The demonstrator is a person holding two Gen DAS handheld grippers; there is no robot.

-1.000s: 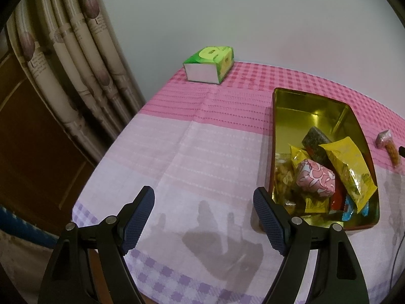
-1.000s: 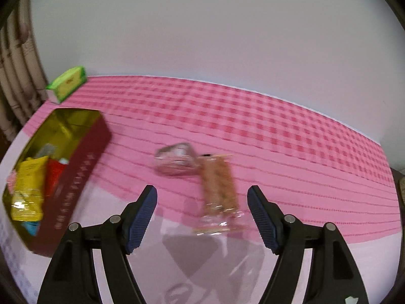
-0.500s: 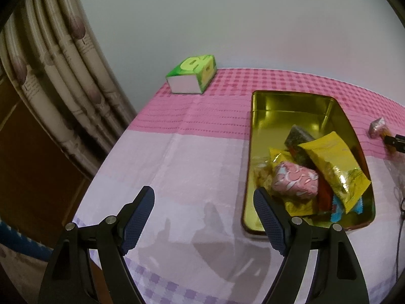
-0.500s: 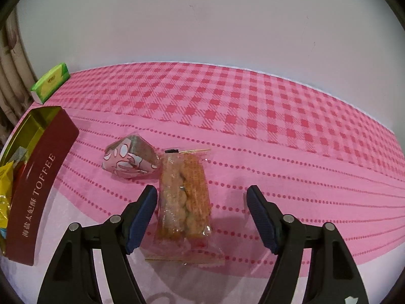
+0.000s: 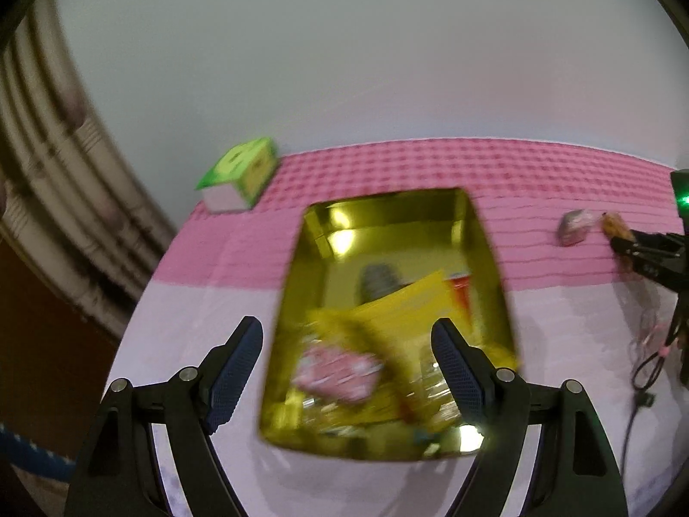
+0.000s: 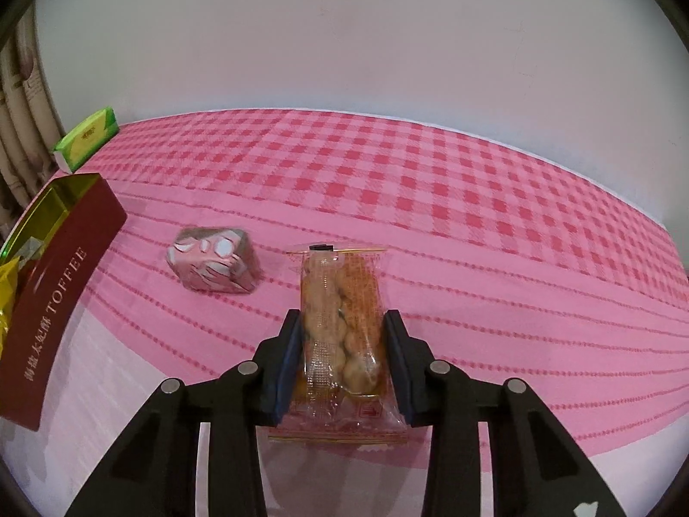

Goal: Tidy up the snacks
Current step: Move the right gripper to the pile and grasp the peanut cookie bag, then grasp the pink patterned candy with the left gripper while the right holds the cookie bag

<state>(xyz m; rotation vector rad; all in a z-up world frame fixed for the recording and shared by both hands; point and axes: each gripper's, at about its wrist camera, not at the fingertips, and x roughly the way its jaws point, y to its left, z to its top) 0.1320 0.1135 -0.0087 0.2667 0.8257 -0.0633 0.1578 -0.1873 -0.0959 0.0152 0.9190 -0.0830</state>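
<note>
A gold-lined toffee tin [image 5: 491,254] lies open on the table with several wrapped snacks inside, among them a yellow packet [image 5: 405,310] and a pink one [image 5: 336,372]. My left gripper [image 5: 346,368] is open and empty, hovering over the tin's near end. My right gripper [image 6: 342,347] is shut on a clear packet of orange crackers [image 6: 340,301] that lies on the pink cloth. A pink wrapped snack [image 6: 215,265] lies just left of it. The tin's red side [image 6: 56,301] shows at the left of the right wrist view.
A green tissue box [image 5: 239,172] stands at the table's back left, also in the right wrist view [image 6: 86,138]. Curtains [image 5: 51,198] hang left of the table. A white wall runs behind. A black cable [image 5: 646,370] lies at the right.
My right gripper moved forward and closed its fingers on the cracker packet. My left gripper swung right, so the tin now lies between its fingers.
</note>
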